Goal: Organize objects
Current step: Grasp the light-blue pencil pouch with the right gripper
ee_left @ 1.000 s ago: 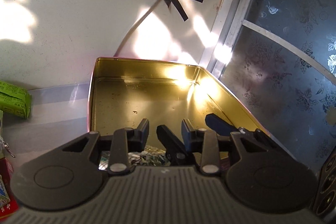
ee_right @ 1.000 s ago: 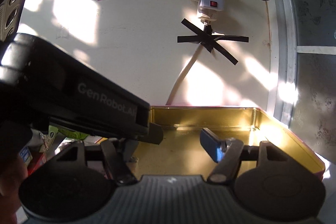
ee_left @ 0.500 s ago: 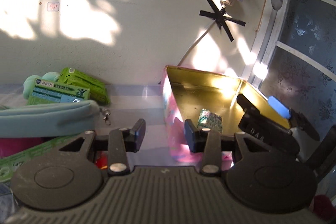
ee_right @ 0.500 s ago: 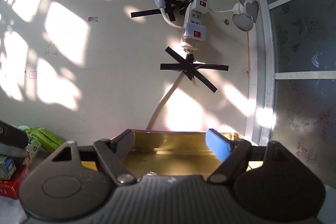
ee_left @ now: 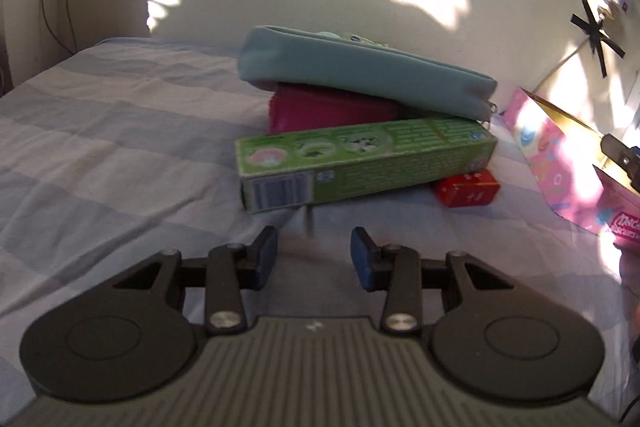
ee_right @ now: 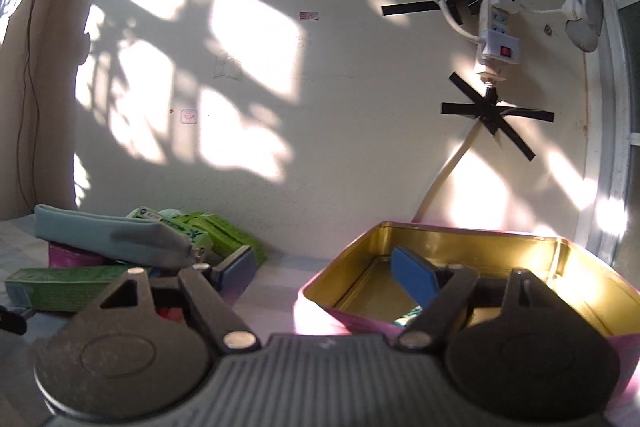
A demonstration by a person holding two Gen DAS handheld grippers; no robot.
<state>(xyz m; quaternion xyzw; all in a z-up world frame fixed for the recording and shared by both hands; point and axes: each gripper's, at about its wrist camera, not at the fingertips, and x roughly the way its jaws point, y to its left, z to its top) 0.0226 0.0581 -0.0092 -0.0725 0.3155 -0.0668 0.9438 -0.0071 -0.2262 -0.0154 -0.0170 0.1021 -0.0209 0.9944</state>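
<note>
Two views. Left wrist view: left gripper at lower centre, jaws apart, empty, above striped sheet. Frame centre: green carton, one end propped on red box; teal pouch atop magenta pouch. Pink tin at right edge.

Right wrist view: right gripper spread wide, empty; right finger over gold interior of tin, lower right. Pile at lower left.

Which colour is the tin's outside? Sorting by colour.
Pink with a pastel pattern on the tin, gold inside; the left wrist view shows it best.
</note>
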